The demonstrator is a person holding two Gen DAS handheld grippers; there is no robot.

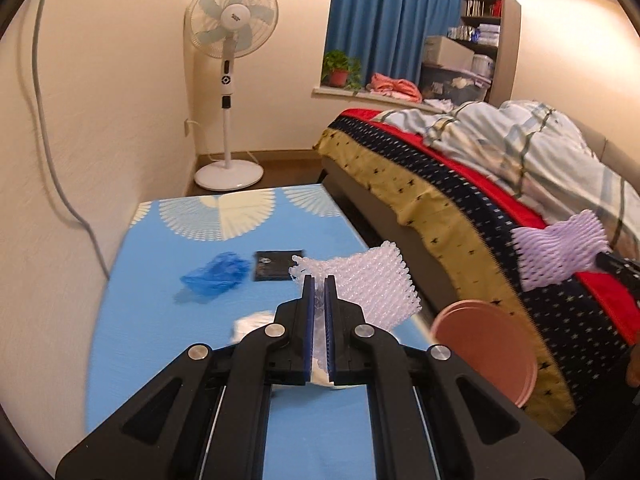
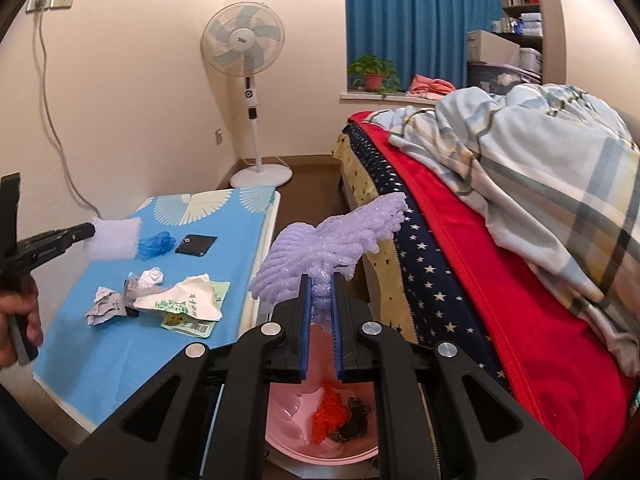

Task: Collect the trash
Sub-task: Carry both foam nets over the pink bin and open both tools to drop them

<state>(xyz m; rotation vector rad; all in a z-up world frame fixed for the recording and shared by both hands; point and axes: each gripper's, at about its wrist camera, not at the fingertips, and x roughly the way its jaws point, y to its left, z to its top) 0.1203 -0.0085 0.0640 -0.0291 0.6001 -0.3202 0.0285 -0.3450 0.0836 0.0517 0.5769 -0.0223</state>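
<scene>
Two claws, each clenched on one piece of foam fruit netting. Item one: right gripper (image 2: 320,280), low centre of its frame, blue pads pinching the gathered waist of a lilac foam net (image 2: 332,236) that fans out above the jaws; directly beneath it we see the pink bin (image 2: 288,420), already holding an orange mesh scrap and a dark wrapper. We judge this piece ready for release: we would keep it over the bin's middle and lower it before parting the jaws, since the light net may drift or snag on the pads. Item two: left gripper (image 1: 319,284), gripping a white foam net (image 1: 372,280) by one edge, above the blue tablecloth (image 1: 160,340); we would carry it rightward to the bin rim at lower right of that frame, clear of the bedspread (image 1: 460,216). Both nets are springy, open-celled and crushed flat where held. Remaining on the cloth, centre left of the right view: blue plastic glove (image 2: 157,243), black pouch (image 2: 197,245), crumpled paper balls (image 2: 105,305), printed wrappers (image 2: 188,300).
</scene>
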